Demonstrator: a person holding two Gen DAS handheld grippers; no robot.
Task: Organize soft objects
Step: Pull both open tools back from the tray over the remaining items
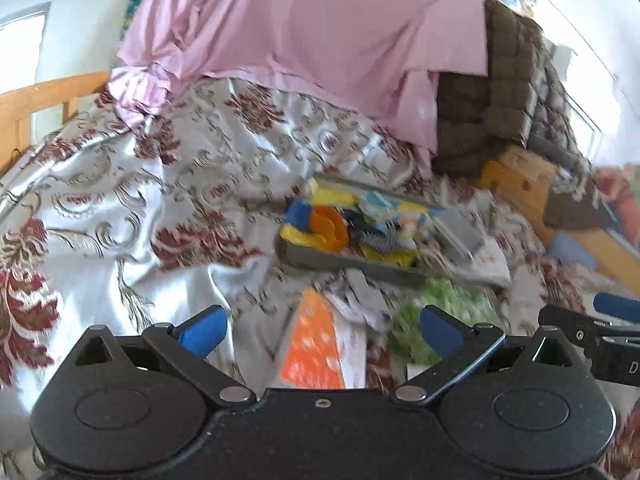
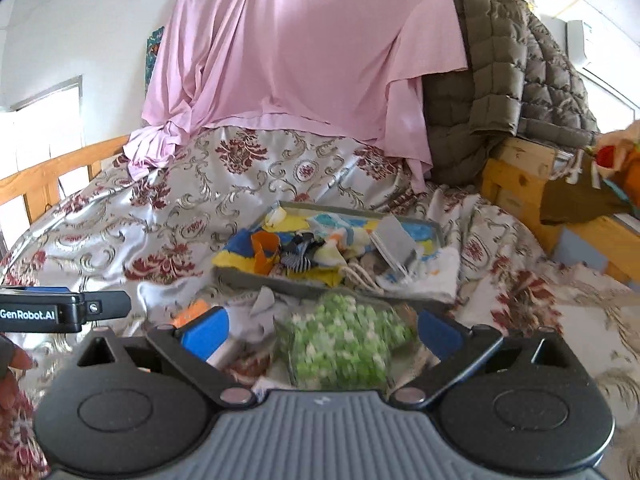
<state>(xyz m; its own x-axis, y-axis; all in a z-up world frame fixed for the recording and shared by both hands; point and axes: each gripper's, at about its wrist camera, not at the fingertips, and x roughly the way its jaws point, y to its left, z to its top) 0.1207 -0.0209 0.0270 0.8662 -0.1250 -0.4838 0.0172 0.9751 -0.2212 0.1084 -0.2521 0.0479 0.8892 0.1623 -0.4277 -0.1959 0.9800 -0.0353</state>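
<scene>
Two grippers hover over the bed, both with jaws spread wide and holding nothing. Right gripper: the green-and-white patterned cloth lies directly between and just ahead of its fingers, not visibly clamped. Left gripper: an orange dotted cloth and a grey-white piece lie between its fingers. Risk: closing here may also pinch the floral bedspread beneath, dragging it and neighbouring cloths. Farther on, the grey tray, already piled with mixed fabrics, is crowded; an added item could slide off. Beyond, a pink sheet hangs.
</scene>
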